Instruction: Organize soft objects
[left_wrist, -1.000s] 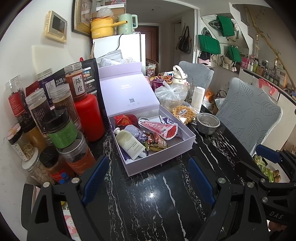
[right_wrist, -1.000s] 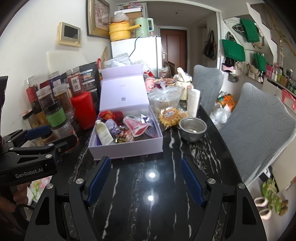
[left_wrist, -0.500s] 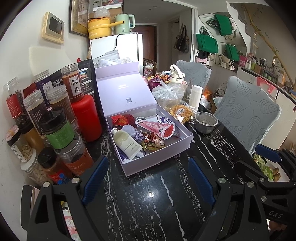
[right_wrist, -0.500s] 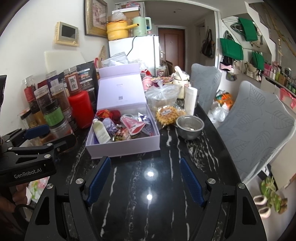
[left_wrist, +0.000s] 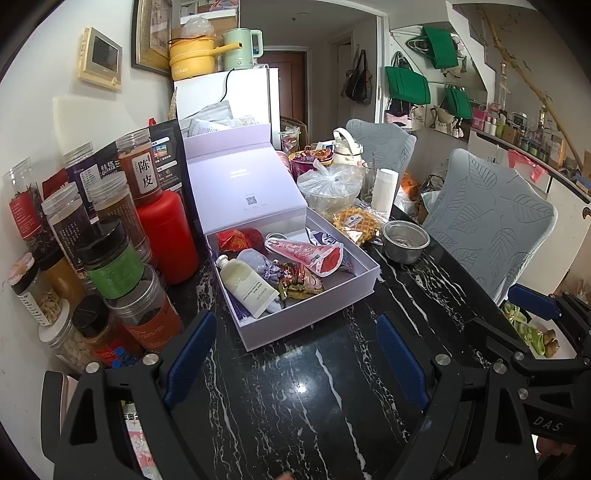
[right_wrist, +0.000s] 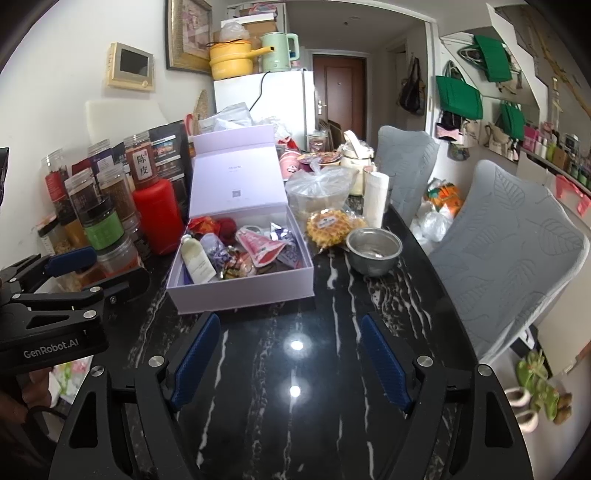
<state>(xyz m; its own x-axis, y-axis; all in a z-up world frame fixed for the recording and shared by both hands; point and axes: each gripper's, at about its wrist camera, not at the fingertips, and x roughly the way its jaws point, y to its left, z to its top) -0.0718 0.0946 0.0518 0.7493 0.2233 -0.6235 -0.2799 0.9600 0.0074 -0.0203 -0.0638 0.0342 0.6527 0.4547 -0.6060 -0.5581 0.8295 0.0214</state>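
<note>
The lilac gift box (left_wrist: 310, 317) sits open at about 12 o'clock from both grippers on the black marble table (right_wrist: 295, 406), its lid upright. Inside lie a cream tube (left_wrist: 245, 286), a lavender pouch (left_wrist: 258, 262), a pink snack packet (left_wrist: 306, 254), candy wrappers (left_wrist: 299, 282) and a red packet (left_wrist: 232, 240). The left gripper (left_wrist: 291, 358) and right gripper (right_wrist: 290, 356) both hover over bare table with jaws spread and nothing between them. The packing looks largely done; a waffle packet (right_wrist: 328, 225) remains outside at 1 o'clock.
</note>
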